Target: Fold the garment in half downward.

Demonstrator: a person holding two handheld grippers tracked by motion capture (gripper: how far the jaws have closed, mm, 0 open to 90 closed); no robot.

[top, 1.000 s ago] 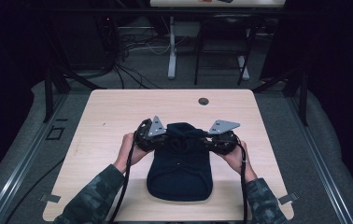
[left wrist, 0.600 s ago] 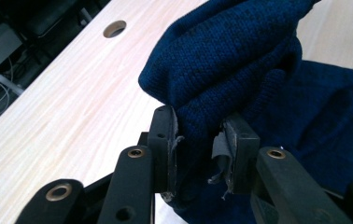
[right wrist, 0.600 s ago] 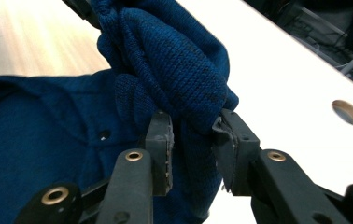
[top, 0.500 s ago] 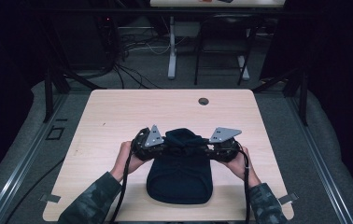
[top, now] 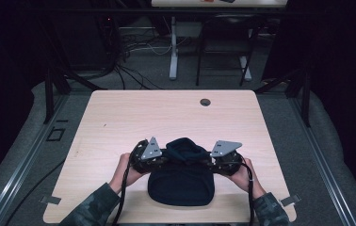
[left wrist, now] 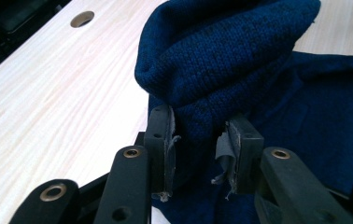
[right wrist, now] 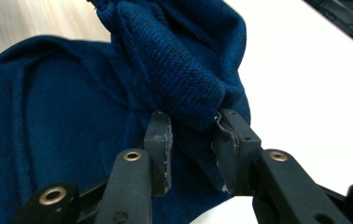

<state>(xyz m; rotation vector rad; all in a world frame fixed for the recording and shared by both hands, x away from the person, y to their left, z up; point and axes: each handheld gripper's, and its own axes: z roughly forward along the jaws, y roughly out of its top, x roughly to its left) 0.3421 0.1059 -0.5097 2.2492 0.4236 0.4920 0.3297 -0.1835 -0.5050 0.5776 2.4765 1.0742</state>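
A dark blue knitted garment [top: 181,186] lies near the front edge of the light wooden table [top: 119,117]. Its far end is folded up into a thick roll [top: 184,148] that stands above the rest. My left gripper [top: 165,157] grips the roll's left end, and the knit fold [left wrist: 230,60] fills the gap between its jaws [left wrist: 195,140]. My right gripper [top: 207,159] holds the roll's right end the same way, with fabric [right wrist: 174,60] pinched between its pads [right wrist: 191,140]. Both pairs of jaws have just been opening slightly, with the fabric still between them.
A round cable hole [top: 205,102] sits near the table's far edge, also seen as a hole [left wrist: 82,18] in the left gripper view. Bare wood stretches between it and the garment. Beyond the table are chair legs, cables and a dark floor.
Both hands have drawn the rolled end toward the table's near edge and a little lower. The garment's flat part looks shorter now.
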